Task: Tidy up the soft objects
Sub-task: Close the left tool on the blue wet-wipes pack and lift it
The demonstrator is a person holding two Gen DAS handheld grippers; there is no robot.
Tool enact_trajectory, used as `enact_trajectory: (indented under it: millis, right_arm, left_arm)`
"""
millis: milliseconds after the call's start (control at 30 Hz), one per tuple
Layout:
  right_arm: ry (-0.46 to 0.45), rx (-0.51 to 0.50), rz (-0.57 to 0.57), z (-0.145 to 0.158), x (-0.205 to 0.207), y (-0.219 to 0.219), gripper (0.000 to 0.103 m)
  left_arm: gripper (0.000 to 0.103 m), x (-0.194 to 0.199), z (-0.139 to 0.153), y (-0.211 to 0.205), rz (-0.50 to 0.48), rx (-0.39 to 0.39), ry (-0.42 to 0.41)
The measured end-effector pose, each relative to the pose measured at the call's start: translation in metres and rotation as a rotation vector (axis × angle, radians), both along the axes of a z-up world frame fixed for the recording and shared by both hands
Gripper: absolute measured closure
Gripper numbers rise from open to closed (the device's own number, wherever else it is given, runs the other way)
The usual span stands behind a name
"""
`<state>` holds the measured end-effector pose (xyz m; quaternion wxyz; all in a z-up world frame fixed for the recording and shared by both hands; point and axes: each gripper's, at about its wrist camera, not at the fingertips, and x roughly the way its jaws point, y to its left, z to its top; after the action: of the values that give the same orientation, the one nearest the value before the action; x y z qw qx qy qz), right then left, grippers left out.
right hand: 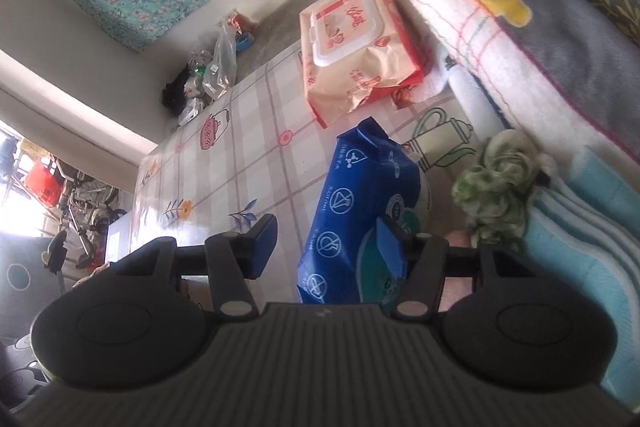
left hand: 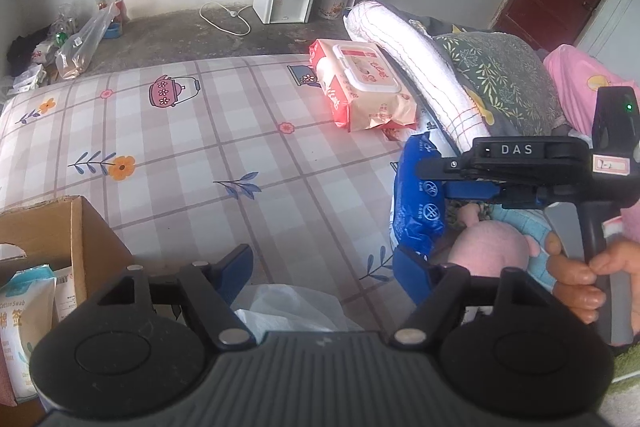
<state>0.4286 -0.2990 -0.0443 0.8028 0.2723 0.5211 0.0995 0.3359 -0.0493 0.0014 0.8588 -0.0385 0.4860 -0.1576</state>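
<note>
Two grippers hang over a checked tablecloth [left hand: 192,155]. The left gripper [left hand: 324,271] has its fingers spread apart with nothing between them. The right gripper [right hand: 326,247] is open around the blue wipes pack [right hand: 352,211]; whether its pads touch the pack cannot be told. At one o'clock from that pack lies a red wet-wipes pack [right hand: 352,43]. A cardboard box [left hand: 76,239] sits at nine o'clock by the left gripper.

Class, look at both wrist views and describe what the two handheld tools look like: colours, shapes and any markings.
Each tool, left and right, has a black ribbed body with two round black discs, silver pivot pins and black linkages ending in blue finger pads. Seen from the left wrist, the right tool carries white "DAS" lettering, a small green light, a white label and a black handle. No sleeves are visible.
</note>
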Motion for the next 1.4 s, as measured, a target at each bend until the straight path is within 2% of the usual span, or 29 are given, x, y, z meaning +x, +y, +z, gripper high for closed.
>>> enact_trajectory:
  millis: [100, 300, 433, 533, 667, 767, 900, 1133, 1400]
  right_arm:
    - [0.015, 0.047, 0.031, -0.005, 0.010, 0.018, 0.048]
    - [0.025, 0.030, -0.012, -0.014, 0.023, 0.018, 0.048]
    - [0.092, 0.035, -0.052, -0.031, 0.030, 0.002, 0.048]
    - [0.146, 0.076, -0.075, -0.046, 0.038, -0.003, 0.048]
    - [0.199, 0.147, -0.087, -0.065, 0.051, -0.003, 0.049]
    - [0.239, 0.191, -0.090, -0.080, 0.060, 0.001, 0.049]
    - [0.281, 0.231, -0.088, -0.095, 0.066, 0.006, 0.050]
    - [0.291, 0.291, -0.087, -0.109, 0.071, 0.012, 0.055]
    - [0.265, 0.303, -0.096, -0.104, 0.067, 0.013, 0.061]
  left_arm:
    - [0.025, 0.007, -0.005, 0.003, 0.002, 0.003, 0.012]
    - [0.025, 0.029, -0.015, -0.011, -0.058, 0.008, 0.056]
    - [0.025, 0.050, -0.028, -0.031, -0.141, 0.058, 0.082]
    - [0.025, 0.071, -0.042, -0.041, -0.176, 0.083, 0.121]
    - [0.023, 0.103, -0.062, -0.048, -0.198, 0.020, 0.244]
    - [0.019, 0.119, -0.078, -0.048, -0.160, -0.031, 0.315]
    - [0.019, 0.129, -0.091, -0.051, -0.150, 0.007, 0.321]
    - [0.019, 0.144, -0.096, -0.059, -0.135, -0.007, 0.297]
    - [0.033, 0.134, -0.084, -0.070, -0.133, -0.004, 0.277]
